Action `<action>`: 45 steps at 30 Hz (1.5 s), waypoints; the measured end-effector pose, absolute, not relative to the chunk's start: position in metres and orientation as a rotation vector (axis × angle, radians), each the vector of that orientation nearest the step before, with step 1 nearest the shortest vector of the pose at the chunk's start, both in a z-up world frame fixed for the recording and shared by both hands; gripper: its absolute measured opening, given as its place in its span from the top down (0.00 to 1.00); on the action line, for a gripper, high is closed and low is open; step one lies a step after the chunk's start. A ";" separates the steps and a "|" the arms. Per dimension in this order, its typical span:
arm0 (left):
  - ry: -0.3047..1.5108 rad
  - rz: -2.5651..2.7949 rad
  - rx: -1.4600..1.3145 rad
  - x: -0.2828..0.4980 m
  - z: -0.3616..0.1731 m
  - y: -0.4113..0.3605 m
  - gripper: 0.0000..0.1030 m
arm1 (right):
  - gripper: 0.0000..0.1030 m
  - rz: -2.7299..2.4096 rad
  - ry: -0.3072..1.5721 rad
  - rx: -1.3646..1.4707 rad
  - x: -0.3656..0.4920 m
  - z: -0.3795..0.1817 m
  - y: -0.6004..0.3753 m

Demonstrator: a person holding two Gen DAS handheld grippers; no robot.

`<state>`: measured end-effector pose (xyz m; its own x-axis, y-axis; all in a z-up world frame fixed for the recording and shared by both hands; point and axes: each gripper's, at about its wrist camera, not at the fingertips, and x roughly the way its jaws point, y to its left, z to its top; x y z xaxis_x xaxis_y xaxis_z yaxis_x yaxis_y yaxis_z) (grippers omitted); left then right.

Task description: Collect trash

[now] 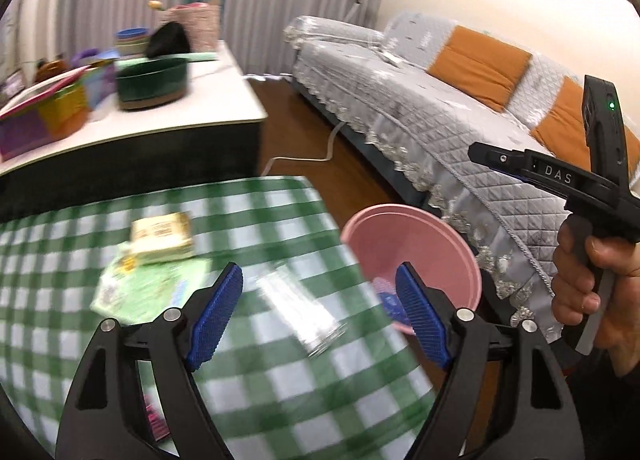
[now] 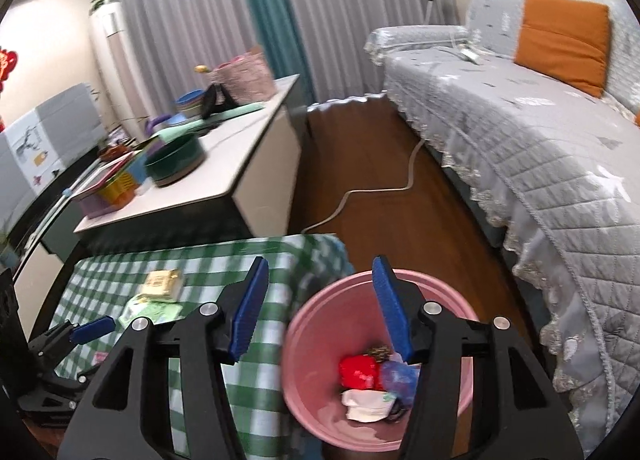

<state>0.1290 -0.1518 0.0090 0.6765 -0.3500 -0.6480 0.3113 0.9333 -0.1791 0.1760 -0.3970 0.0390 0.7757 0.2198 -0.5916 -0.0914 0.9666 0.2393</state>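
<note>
We hold the right hand-held gripper [image 2: 320, 306] parted and empty over the pink bin [image 2: 316, 344], at the bench's [image 1: 280, 392] three o'clock edge for drops; the left hand-held gripper [image 1: 320, 316], wide and empty, faces a clear wrapper [image 1: 300, 308] and small box [image 1: 162, 237] on the bench.

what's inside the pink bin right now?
Pink bin holds a red piece, a white wrapper and a bluish piece. The right tool hides part; lower layers aren't visible.
</note>
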 end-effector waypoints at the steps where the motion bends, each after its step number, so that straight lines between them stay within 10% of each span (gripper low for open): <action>1: 0.738 -0.350 -0.057 0.123 0.010 -0.141 0.28 | 0.49 0.183 0.665 0.201 0.174 0.039 -0.391; 37: 0.868 -0.005 -0.247 0.096 -0.087 0.005 0.59 | 0.52 0.386 0.990 -0.074 0.175 -0.081 -0.231; 40: 0.876 -0.023 -0.262 0.097 -0.088 0.005 0.84 | 0.71 0.386 1.002 -0.074 0.175 -0.084 -0.232; 45: 0.849 -0.040 -0.265 0.097 -0.082 0.002 0.93 | 0.96 0.402 0.999 -0.066 0.176 -0.081 -0.232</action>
<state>0.0967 0.0024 -0.0820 0.6617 -0.1397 -0.7367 -0.0706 0.9665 -0.2467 0.1758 -0.2323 -0.0809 0.4747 0.2987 -0.8279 -0.3583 0.9248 0.1283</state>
